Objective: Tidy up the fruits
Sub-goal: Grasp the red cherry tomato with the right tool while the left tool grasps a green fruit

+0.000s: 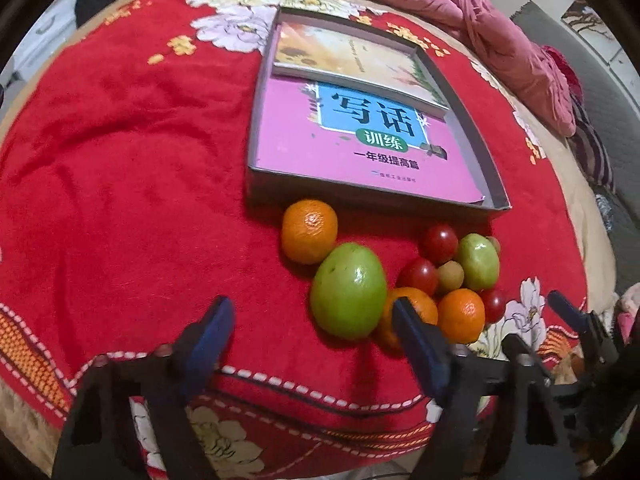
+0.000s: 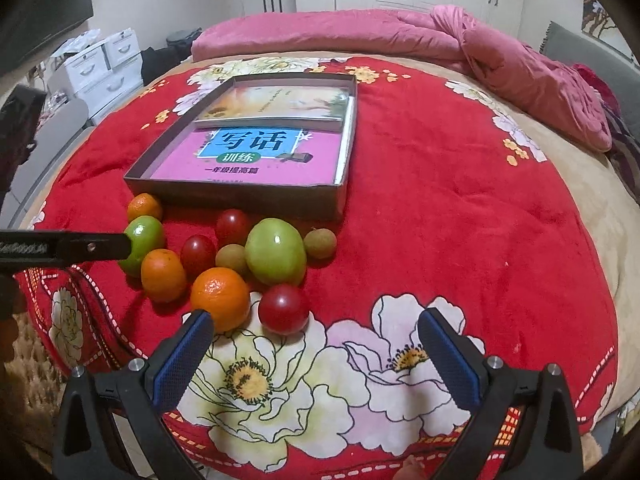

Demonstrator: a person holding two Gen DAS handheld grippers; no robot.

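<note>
- Fruit cluster sits on red floral blanket [image 2: 440,200], just in front of shallow grey box [image 2: 240,196]; no fruit in the box.
- Box holds two books: pink book [image 1: 320,152] flat on the bottom, pale book [image 1: 352,60] lying over its far end.
- Left gripper [image 1: 312,322] is spread, nothing pinched. Its right finger [image 1: 416,344] stands in front of an orange [image 1: 424,304]; large green fruit [image 1: 348,290] lies just beyond the gap btw the fingers, pads not on it.
- Left view: another orange [image 1: 309,230] sits nearest the box wall, touching the large green fruit.
- Right gripper [image 2: 312,332] is spread wide, empty, above the white flower print. No contact w/ fruit.
- Right view: front orange [image 2: 220,298] is just beside the left finger [image 2: 188,348]; red tomato [image 2: 283,308] sits next to it, near the gap.
- Behind those: second green fruit [image 2: 276,250], two more red tomatoes [image 2: 233,226] [image 2: 197,254], two small brownish fruits [image 2: 320,243] [image 2: 232,258].
- Left gripper's finger reaches in from the left edge of the right view, across the large green fruit there; contact: can't tell.
- Pink quilt [image 2: 400,32] is bunched at the far side of the bed.
</note>
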